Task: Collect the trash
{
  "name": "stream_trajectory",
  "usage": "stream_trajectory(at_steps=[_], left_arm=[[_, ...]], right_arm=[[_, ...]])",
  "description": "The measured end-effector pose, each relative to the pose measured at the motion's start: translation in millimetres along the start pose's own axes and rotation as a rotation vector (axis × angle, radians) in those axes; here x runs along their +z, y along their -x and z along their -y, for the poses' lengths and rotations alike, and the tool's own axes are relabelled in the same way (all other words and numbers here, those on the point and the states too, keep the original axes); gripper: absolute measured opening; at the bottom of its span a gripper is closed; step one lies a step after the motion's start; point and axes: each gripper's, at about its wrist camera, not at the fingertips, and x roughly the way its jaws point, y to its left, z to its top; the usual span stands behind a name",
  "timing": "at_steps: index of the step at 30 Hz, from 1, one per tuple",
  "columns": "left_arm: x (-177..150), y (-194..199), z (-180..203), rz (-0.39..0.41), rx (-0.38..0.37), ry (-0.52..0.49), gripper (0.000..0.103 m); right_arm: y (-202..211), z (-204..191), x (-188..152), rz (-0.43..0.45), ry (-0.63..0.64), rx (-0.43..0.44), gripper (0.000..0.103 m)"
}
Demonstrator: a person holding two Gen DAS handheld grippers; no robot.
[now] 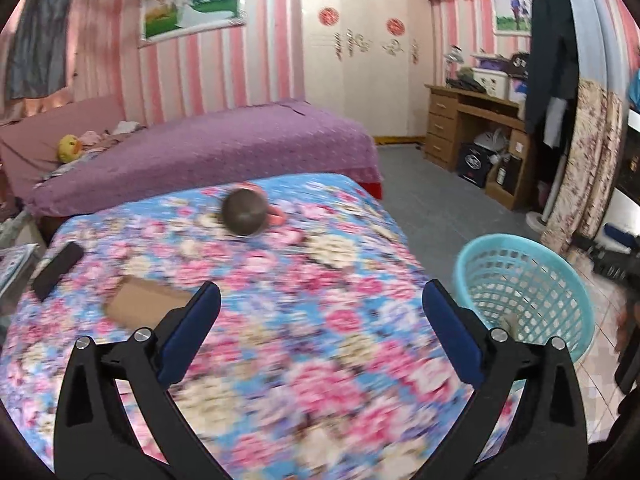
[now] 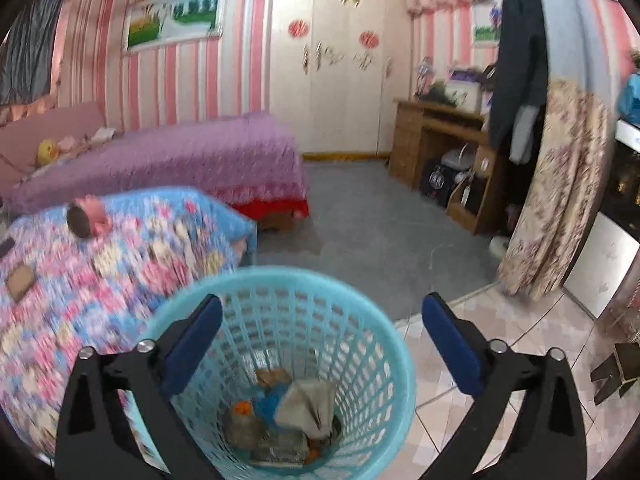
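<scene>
On my left wrist view, the left gripper (image 1: 320,304) stands wide open and empty over the floral cloth (image 1: 280,280); a cardboard piece (image 1: 140,304) lies just left of its left finger, the turquoise basket (image 1: 528,276) to its right.

On my right view, the right gripper (image 2: 322,316) gapes empty above the basket (image 2: 360,320), trash (image 2: 280,416) lying at the bottom.

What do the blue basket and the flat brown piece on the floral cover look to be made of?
Basket: moulded plastic, slightly glossy, going by its uniform lattice of holes and smooth rolled rim. Flat brown piece: probably cardboard, matte tan and thin with straight edges, though motion blur leaves it uncertain.
</scene>
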Motion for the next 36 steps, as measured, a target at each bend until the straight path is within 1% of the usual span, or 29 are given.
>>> stream_trajectory(at_steps=[2,4,9,14,17,20,23,25,27,36], left_arm=[[-3.2,18.7,-22.7,0.017,0.039,0.008,0.098],[-7.2,32.5,-41.3,0.021,0.067,0.013,0.098],[-24.7,66.3,-76.6,0.050,0.113,0.033,0.098],[-50.6,90.5,-100.8,0.057,0.134,0.068,0.098],[-66.6,102.2,-112.8,0.062,0.138,0.092,0.098],[-75.8,108.7,-121.3,0.061,0.127,0.119,0.098],[-82.2,114.6,-125.8,0.073,0.134,0.109,0.098],[-84.7,117.0,-125.6,0.080,0.142,0.104,0.098],[-88.9,118.5,-127.7,0.082,0.133,0.103,0.098],[-88.4,123.2,-138.9,0.110,0.128,0.121,0.098]], right_arm=[[16.8,-10.6,9.0,0.042,-0.028,0.012,0.098],[34.0,-26.7,13.3,0.066,-0.065,0.062,0.098],[64.5,-80.0,8.7,0.070,-0.046,0.135,0.099],[88.4,-135.6,-13.9,0.040,-0.027,0.262,0.099],[103.8,-171.7,-34.1,0.033,0.020,0.294,0.099],[117.3,-191.7,-47.8,0.035,0.047,0.310,0.099],[132.8,-207.5,-56.9,0.047,0.048,0.327,0.099],[140.6,-214.8,-60.4,0.065,0.060,0.317,0.098],[146.1,-222.4,-64.1,0.083,0.083,0.291,0.099],[156.6,-244.7,-64.1,0.115,0.140,0.263,0.098]])
